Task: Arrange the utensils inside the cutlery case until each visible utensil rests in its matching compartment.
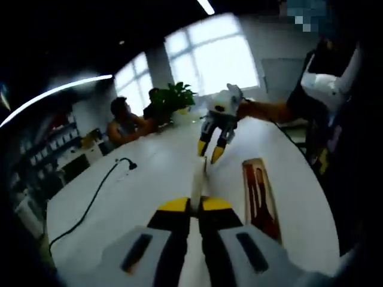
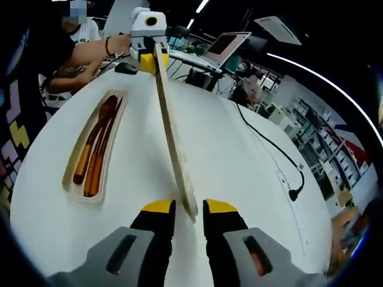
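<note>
Long, flat, pale wooden utensil [image 2: 170, 131], thin like a ruler, stretched out between the two tools above the white table [image 2: 239, 179]. Too plain to tell what kind of utensil. Long side running straight from one tool to the other. One end squeezed tight between the yellow tips of the left gripper [image 1: 195, 206], jaws nearly together on it. Other end pointing at the right gripper [image 2: 188, 208] and sitting in the gap between its yellow tips. Jaws there spread apart, not pinching, with space on both sides of the wood.

In the right gripper view, off to the left of the pale utensil and not touching it: a cutlery case [image 2: 67, 176], lying flat on the table. Long shape with round corners, light wooden rim, shallow inside. Lined up nearly the same way as the pale utensil. Inside it, shiny red-brown utensils [image 2: 96, 143] lying side by side the long way: one with a round spoon end at the far side, the others thin like sticks. No telling if there are walls between them.

Smooth, round-edged table top. Black cable [image 2: 269, 149] snaking over it on the other side. Green plant [image 1: 176, 98] at the far end by a bright window, with a person [image 1: 122, 122] sitting nearby.
</note>
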A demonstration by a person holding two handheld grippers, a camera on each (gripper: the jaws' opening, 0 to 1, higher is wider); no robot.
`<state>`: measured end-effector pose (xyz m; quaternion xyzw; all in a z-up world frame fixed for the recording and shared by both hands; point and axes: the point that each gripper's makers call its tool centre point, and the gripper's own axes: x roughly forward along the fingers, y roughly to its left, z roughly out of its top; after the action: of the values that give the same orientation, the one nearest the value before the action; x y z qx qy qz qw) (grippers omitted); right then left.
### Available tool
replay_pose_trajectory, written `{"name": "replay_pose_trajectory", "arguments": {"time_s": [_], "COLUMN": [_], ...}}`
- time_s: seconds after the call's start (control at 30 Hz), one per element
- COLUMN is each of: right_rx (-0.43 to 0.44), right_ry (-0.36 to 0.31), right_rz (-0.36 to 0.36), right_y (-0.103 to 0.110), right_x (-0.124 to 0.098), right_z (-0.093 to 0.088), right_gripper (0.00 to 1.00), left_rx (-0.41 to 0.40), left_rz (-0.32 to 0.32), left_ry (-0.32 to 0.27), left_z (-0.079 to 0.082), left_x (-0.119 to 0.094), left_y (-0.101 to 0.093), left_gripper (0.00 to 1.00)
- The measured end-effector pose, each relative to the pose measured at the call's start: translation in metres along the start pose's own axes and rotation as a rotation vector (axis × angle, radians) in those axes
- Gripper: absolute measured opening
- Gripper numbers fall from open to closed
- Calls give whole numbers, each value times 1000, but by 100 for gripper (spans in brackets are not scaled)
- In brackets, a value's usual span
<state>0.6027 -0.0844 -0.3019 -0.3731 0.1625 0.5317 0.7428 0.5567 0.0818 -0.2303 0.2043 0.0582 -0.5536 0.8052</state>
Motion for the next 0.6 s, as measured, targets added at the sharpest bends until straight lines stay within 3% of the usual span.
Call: {"name": "replay_pose_trajectory", "arguments": {"time_s": [0.1,0.2,0.37,0.5,0.6], "right_rx": [-13,-26,-23,-78,-120], "right_ry": [13,12,4,-7,-24], "right_rz": [1,-8,-44,-91,-106], "right_y": [1,0,-2,-2,0], "right_x": [2,2,2,2,3], "right_z": [-2,-2,1,4,8], "right_gripper": [13,7,5,3,3], "left_rx": [27,97,59,32,-37], "left_rz": [7,11,23,41,82], "left_ry": [11,62,81,113,144], "left_z": [-5,-14,-25,-33,-43], "left_x": [1,3,2,4,2], "left_y": [2,0,6,9,15], "left_gripper": [5,5,5,6,7]}}
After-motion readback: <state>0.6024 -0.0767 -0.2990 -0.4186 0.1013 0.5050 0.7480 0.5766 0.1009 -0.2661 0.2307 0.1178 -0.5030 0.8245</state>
